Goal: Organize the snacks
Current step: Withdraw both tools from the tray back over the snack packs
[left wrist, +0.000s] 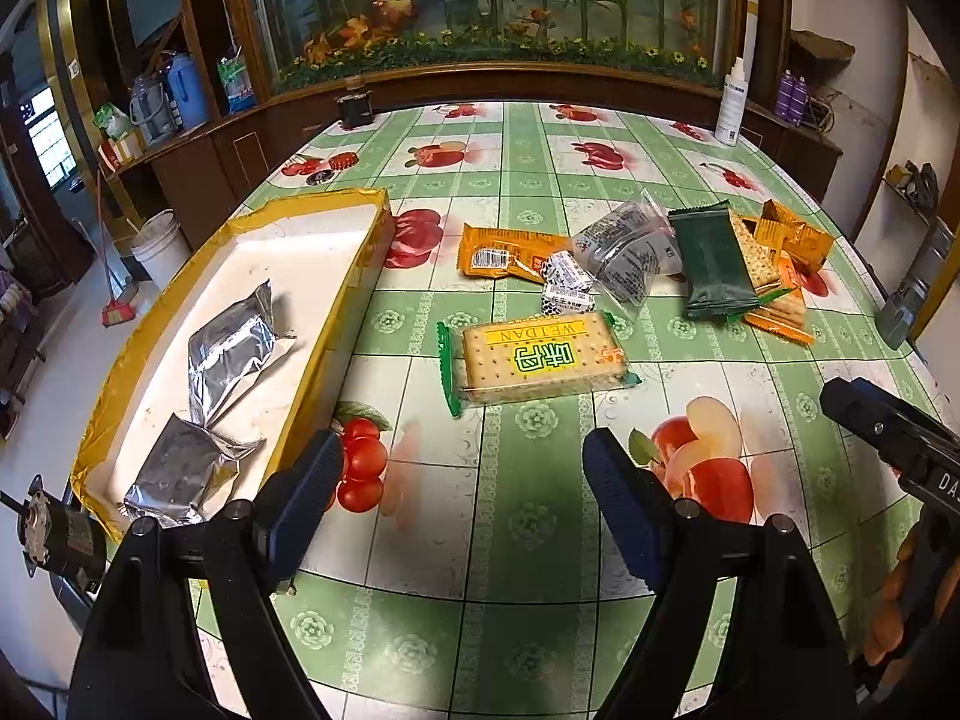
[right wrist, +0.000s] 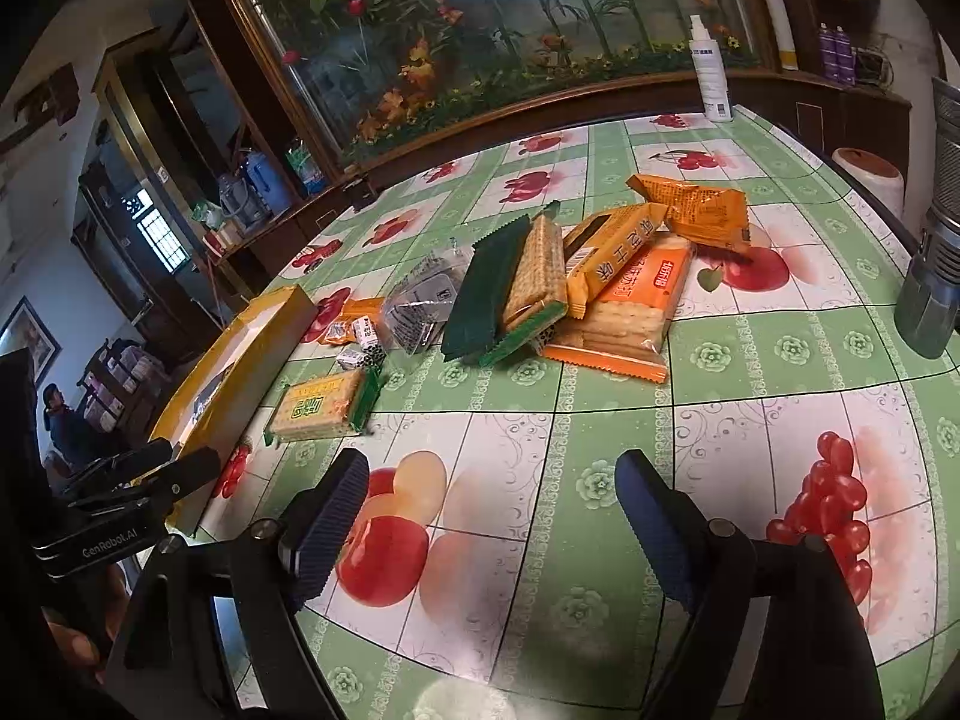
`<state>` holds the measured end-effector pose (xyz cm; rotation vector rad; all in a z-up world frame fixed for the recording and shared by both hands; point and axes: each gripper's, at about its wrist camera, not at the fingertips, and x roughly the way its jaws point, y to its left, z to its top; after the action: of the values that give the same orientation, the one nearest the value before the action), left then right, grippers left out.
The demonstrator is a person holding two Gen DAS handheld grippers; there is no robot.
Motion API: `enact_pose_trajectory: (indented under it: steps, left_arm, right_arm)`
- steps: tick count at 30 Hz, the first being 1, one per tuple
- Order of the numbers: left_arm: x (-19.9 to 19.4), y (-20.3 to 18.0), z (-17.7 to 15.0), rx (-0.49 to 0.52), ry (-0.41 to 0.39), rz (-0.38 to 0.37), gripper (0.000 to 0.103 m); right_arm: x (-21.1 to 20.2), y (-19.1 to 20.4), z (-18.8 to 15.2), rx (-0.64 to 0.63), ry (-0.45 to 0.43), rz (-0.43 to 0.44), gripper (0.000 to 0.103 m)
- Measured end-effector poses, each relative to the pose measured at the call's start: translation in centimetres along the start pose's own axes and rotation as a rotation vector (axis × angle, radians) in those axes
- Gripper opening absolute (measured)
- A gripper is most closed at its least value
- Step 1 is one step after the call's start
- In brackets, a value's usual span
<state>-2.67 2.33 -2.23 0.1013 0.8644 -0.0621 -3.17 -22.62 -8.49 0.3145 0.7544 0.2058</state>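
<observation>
Foil-wrapped and plastic-wrapped snacks lie spread over the table. Nearest the left gripper (left wrist: 462, 480) sits a green-edged cracker packet (left wrist: 536, 357), flat on the cloth and just ahead of the open fingers. Beyond it, to the far side, lie an orange packet (left wrist: 507, 252), a few small black-and-white candies (left wrist: 567, 282) touching one another, and a clear wrapper (left wrist: 627, 252) that overlaps the candies' far edge. Further right, a dark green packet (left wrist: 717, 264) rests against a heap of cracker packs (right wrist: 624, 306) — in the right wrist view these lean on each other, with orange packets on top and a second green-edged pack of crackers tilted on its side.

At the left stands a shallow tray (left wrist: 360, 258) with yellow taped walls; two silver foil pouches (left wrist: 228, 348) lie inside it, one near, one farther in (their printing is not readable).

Both grippers hover over the fruit-patterned tablecloth (left wrist: 528, 516) with jaws wide and nothing between them; the right gripper (right wrist: 492, 510) is near the table's close edge, well apart from the heap. A white spray bottle (right wrist: 711, 69) stands upright at the far right of the table, and a grey cylindrical object (right wrist: 933, 276) stands at the right edge.
</observation>
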Motion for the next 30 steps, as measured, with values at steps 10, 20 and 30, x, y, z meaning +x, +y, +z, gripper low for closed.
enact_pose_trajectory:
  steps: [10, 20, 30]
  left_arm:
    - [2.9, -0.4, 1.0, 0.050, 0.049, -0.030, 0.083]
    - [5.4, -1.4, 3.2, 0.169, 0.092, -0.100, 0.082]
    - [6.7, -2.6, 4.0, 0.300, 0.111, -0.123, 0.082]
  right_arm:
    - [0.2, -0.8, 0.3, 0.009, 0.004, -0.019, 0.086]
    - [0.4, -1.2, 0.8, 0.019, 0.017, -0.025, 0.086]
    - [1.2, -0.9, 2.3, 0.005, 0.021, -0.034, 0.086]
